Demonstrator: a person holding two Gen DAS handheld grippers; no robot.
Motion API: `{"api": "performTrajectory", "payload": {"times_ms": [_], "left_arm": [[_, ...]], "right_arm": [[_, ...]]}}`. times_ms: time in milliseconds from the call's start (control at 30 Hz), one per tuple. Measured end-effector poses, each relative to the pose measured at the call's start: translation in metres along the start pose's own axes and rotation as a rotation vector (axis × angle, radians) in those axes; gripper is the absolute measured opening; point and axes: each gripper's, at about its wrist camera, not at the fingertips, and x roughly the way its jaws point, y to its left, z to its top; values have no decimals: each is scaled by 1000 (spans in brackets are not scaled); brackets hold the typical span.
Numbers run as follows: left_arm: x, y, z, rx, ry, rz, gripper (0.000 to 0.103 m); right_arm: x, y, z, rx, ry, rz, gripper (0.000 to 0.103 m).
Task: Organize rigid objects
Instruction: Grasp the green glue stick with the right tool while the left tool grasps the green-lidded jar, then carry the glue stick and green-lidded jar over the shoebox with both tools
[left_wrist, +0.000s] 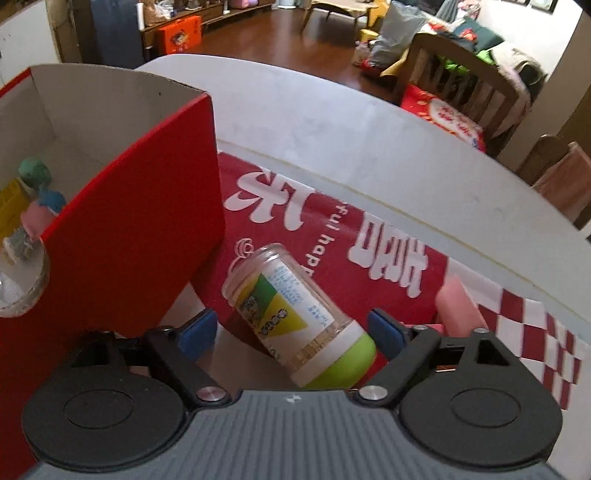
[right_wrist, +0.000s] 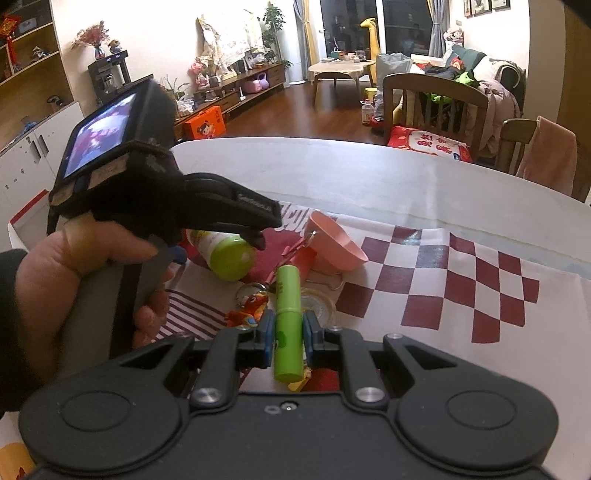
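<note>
Left wrist view: my left gripper (left_wrist: 291, 330) gapes around a clear, green-capped plastic jar (left_wrist: 295, 317); my right gripper (right_wrist: 289, 334) clamps a smooth green tube (right_wrist: 288, 321).

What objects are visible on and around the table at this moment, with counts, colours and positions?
Jar: 1, clear, green cap, lying between left fingers.
Green tube: 1, clamped in right gripper.
Pink bowl: 1, tilted on cloth.
Keychain toy: 1, red-orange, left of tube.
Red box: 1, white inside, left, holding small figures.
Cloth: 1, red-white checked, on table.
Left gripper: open around jar.
Right gripper: shut on tube.
</note>
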Motion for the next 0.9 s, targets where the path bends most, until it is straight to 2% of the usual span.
{"api": "performTrajectory", "payload": {"times_ms": [33,133,233,333,600,900], "left_arm": [[-2,0,-1,6,-4,-16,74],[-7,0,-1,14,-6,-22,63],[-11,3,-4,28,-14,-26,58],[-19,5,-6,58,-23,-34,54],[-59,20,-13,145,-40,-122,46],[-111,50,-15,241,-48,-240,45]], "right_arm": [[0,0,1,2,1,-3,15],[0,0,1,5,5,-13,15],[-2,2,1,11,10,-23,15],[-6,6,3,8,6,-35,15],[-26,19,13,1,-23,-67,15],[-49,44,26,0,-62,-87,15]]}}
